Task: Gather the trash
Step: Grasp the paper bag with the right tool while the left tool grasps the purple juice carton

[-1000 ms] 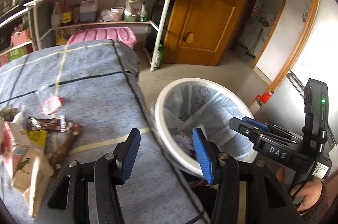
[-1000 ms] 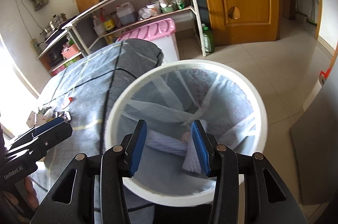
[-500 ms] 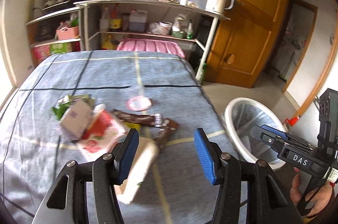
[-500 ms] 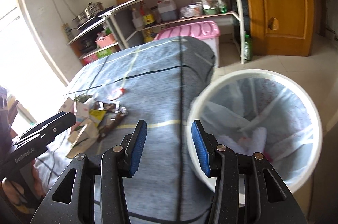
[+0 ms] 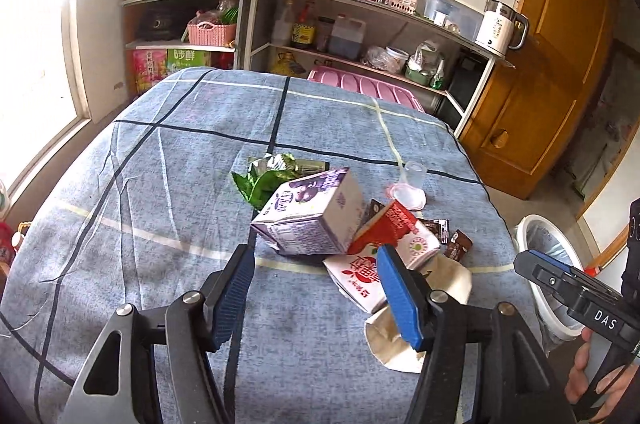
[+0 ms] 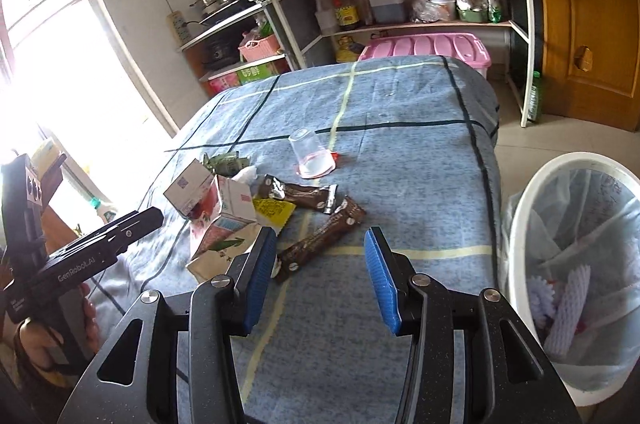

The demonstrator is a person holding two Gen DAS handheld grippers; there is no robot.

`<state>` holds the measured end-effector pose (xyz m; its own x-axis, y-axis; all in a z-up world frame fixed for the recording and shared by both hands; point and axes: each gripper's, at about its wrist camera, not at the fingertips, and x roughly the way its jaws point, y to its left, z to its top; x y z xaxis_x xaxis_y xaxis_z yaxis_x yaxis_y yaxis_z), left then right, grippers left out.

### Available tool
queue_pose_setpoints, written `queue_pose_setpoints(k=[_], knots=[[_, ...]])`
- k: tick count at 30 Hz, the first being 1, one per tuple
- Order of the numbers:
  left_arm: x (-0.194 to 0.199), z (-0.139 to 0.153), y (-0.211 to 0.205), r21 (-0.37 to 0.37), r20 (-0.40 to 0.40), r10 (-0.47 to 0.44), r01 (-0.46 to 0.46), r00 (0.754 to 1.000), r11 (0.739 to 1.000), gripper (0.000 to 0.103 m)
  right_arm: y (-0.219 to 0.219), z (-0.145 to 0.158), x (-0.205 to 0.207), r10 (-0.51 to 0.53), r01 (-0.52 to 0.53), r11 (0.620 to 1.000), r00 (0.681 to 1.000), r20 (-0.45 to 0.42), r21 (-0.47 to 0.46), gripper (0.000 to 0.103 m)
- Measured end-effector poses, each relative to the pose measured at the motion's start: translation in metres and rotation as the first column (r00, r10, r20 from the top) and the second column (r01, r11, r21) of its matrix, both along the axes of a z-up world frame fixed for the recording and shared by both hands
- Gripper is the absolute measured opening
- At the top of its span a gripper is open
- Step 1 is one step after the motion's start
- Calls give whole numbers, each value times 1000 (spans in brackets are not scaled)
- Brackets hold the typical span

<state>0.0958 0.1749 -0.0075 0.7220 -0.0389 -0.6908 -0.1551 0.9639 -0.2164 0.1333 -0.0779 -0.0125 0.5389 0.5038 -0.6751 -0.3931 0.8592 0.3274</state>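
Note:
A pile of trash lies on the blue checked tablecloth (image 5: 160,224): a purple carton (image 5: 316,220), a red-and-white carton (image 5: 384,244), a beige paper bag (image 5: 452,280), brown wrappers (image 6: 320,244), a yellow wrapper (image 6: 274,210), a green wrapper (image 5: 268,176) and a tipped clear cup (image 6: 310,154). My left gripper (image 5: 313,256) hovers just short of the purple carton, its jaws opening with nothing between them. My right gripper (image 6: 320,240) hangs above the cloth beside the long brown wrapper, jaws opening slightly and empty. The white lined bin (image 6: 532,176) stands to the right of the table.
Metal shelves (image 5: 360,0) with bottles, pots and a kettle line the back wall. A pink storage box (image 6: 432,48) sits behind the table, and a wooden door (image 6: 592,24) is at the right. A bright window is on the left. The bin holds white foam netting (image 6: 568,308).
Both grippers have swung left, away from above the bin and over to the table. The trash pile now lies straight ahead of them. The left jaws stand wider apart.

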Motion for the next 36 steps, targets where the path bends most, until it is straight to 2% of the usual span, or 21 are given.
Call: queue_pose_setpoints(k=[7,9,11,15,18,20,21,24,26,28,32,36], knots=[[10,-10,12,-10,-17,-6,6,1000,1000,63,31,-18,-4,74,-73,997,995,-63,5,53],[13,-11,10,11,-17,-2,2,1000,1000,63,41,-22,-6,94,-94,996,993,-75,-1,53],[18,-14,10,31,-35,-12,13,999,999,63,50,-28,-8,102,-105,994,991,-90,-22,53],[21,-26,17,18,-59,-8,9,998,1000,63,57,-35,-10,106,-111,993,988,-113,-44,53],[20,-32,27,34,-79,29,-26,996,999,63,56,-38,-11,102,-109,993,988,-112,-51,52],[19,-36,38,35,-88,55,-52,995,998,63,52,-37,-12,95,-101,994,990,-107,-47,46],[18,-37,42,35,-91,65,-62,994,997,63,51,-37,-12,91,-96,994,991,-102,-53,39],[15,-41,58,62,-109,123,-117,986,991,63,46,-34,-14,82,-88,993,994,-76,-74,35],[13,-44,69,58,-118,153,-147,981,987,63,43,-32,-15,83,-87,994,994,-67,-71,26],[9,-44,77,52,-118,181,-176,976,983,63,41,-31,-15,78,-83,993,995,-62,-83,23],[4,-35,72,6,-75,153,-153,985,988,64,39,-29,-16,78,-82,994,996,-53,-77,20],[10,-25,53,8,-30,78,-78,996,997,71,33,-26,-15,64,-67,995,997,-46,-69,19]])
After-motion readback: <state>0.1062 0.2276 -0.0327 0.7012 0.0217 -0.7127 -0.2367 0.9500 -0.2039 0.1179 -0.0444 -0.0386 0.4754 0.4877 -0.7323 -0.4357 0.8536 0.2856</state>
